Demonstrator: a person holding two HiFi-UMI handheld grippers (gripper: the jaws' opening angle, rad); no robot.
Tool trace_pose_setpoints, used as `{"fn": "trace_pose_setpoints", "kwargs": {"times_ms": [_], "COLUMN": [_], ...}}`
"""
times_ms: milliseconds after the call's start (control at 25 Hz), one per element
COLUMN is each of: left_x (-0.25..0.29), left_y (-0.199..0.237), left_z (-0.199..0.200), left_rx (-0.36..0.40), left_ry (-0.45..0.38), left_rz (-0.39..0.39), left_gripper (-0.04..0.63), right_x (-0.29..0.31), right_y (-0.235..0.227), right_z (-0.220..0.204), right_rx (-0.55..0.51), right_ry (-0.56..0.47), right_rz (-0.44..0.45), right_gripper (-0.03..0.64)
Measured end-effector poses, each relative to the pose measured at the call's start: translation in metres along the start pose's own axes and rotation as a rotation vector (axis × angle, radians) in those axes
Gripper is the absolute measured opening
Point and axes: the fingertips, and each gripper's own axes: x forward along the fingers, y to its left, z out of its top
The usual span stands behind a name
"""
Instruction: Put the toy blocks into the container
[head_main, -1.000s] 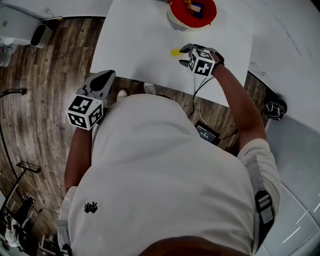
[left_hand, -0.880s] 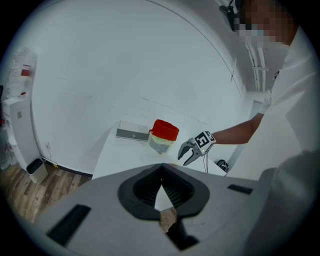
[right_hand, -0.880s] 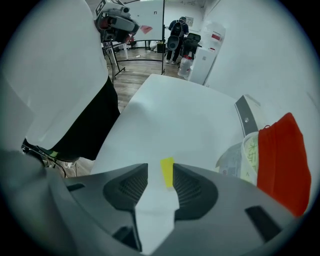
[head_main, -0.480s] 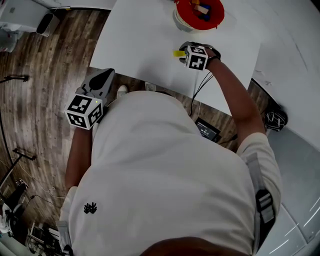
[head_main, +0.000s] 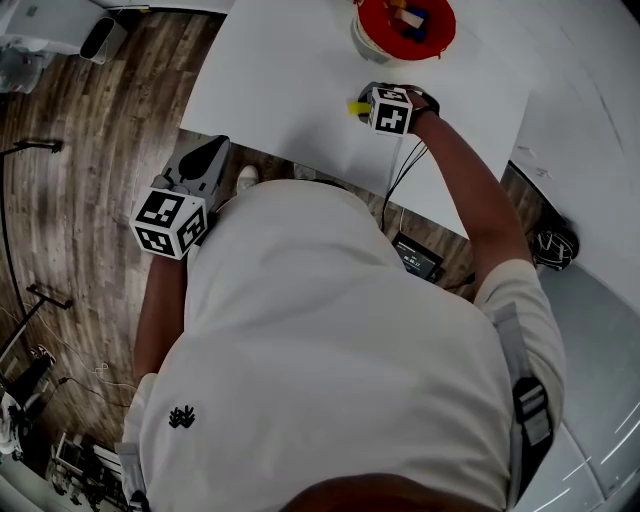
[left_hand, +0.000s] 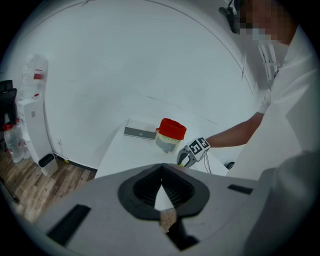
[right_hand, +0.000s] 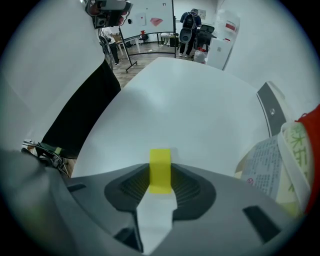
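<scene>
One yellow block lies at the container's seven o'clock, inside my right gripper, whose jaws have just been closing and are not yet pinching. It looks light, rigid and slick, so I'd squeeze its flat sides. My left gripper has its jaws together, empty.

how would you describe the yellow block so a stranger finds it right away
On the white table, just on the person's side of the red-rimmed container, lies a yellow block. It sits between the jaws of the right hand-held gripper, which have just been closing. It is the only block outside the container.
</scene>
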Motion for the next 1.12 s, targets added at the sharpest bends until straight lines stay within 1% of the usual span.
{"fn": "trace_pose_setpoints", "kwargs": {"times_ms": [80, 240, 400, 600, 840, 960, 1120], "left_x": [0.000, 0.002, 0.005, 0.009, 0.013, 0.015, 0.018], "left_y": [-0.001, -0.003, -0.006, -0.011, -0.012, -0.012, -0.011], "left_z": [0.000, 0.001, 0.002, 0.004, 0.003, 0.003, 0.001], "left_rx": [-0.001, 0.004, 0.009, 0.031, 0.038, 0.048, 0.042], "left_ry": [0.000, -0.001, -0.004, -0.009, -0.009, -0.013, -0.018], "left_rz": [-0.002, -0.017, -0.041, -0.076, -0.110, -0.123, -0.133], "left_gripper": [0.008, 0.008, 0.008, 0.008, 0.008, 0.008, 0.008], "right_x": [-0.002, -0.008, -0.025, -0.053, -0.092, -0.115, -0.144], "right_y": [0.001, 0.007, 0.009, 0.010, 0.016, 0.012, 0.004], "right_z": [0.001, -0.003, 0.002, 0.011, 0.023, 0.028, 0.030], "right_rx": [0.005, 0.029, 0.060, 0.075, 0.105, 0.122, 0.163], "right_ry": [-0.007, 0.002, -0.015, -0.034, -0.068, -0.090, -0.113], "right_rz": [-0.004, 0.011, 0.001, -0.027, -0.009, -0.014, -0.029], "right_gripper": [0.130, 0.129, 0.129, 0.129, 0.129, 0.129, 0.129]}}
